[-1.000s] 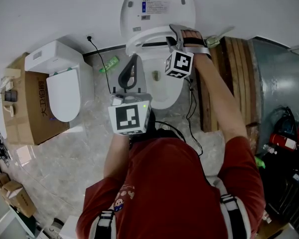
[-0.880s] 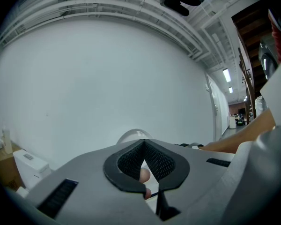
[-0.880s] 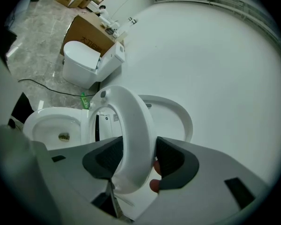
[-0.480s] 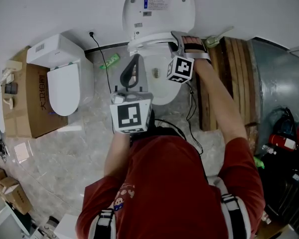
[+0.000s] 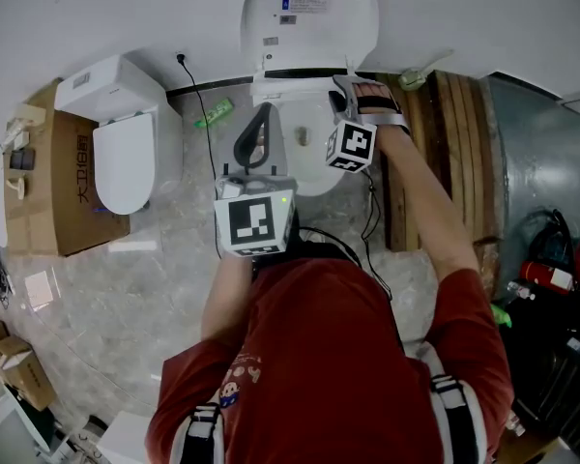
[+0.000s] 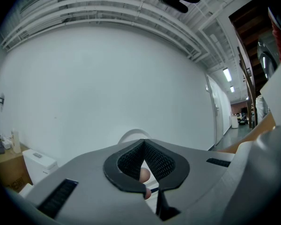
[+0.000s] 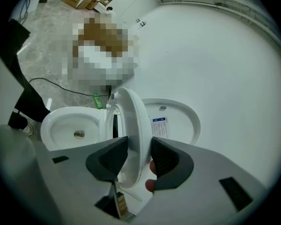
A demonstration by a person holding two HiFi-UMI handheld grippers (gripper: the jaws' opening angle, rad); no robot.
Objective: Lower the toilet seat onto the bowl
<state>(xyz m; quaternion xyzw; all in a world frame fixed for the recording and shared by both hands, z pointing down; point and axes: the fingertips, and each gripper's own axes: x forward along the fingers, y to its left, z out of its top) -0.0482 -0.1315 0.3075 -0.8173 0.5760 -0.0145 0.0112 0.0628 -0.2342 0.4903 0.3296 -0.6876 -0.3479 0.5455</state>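
The white toilet seat [image 7: 131,125] stands partly tipped forward, away from the raised lid [image 7: 178,121], with the open bowl [image 7: 61,125] below it. My right gripper [image 7: 139,146] straddles the seat's rim; its jaws have just been closing and the dark pads [image 7: 113,156] lie against both faces of the seat. In the head view the right gripper [image 5: 340,77] is at the seat [image 5: 290,87], on the bowl's [image 5: 304,177] right side, under the lid [image 5: 309,8]. My left gripper [image 5: 264,112] hangs shut and empty in front of the bowl, and in its own view this left gripper [image 6: 143,144] faces the wall.
A second toilet [image 5: 126,153] sits on a cardboard box [image 5: 48,201] at the left. A black cable [image 5: 201,124] and a green bottle [image 5: 213,116] lie on the floor between the toilets. A wooden pallet [image 5: 445,153] and a grey cabinet [image 5: 546,153] stand to the right.
My right gripper has come toward me and slightly down at the seat's rim, and the seat has tipped further from the lid. The left gripper has drifted a little.
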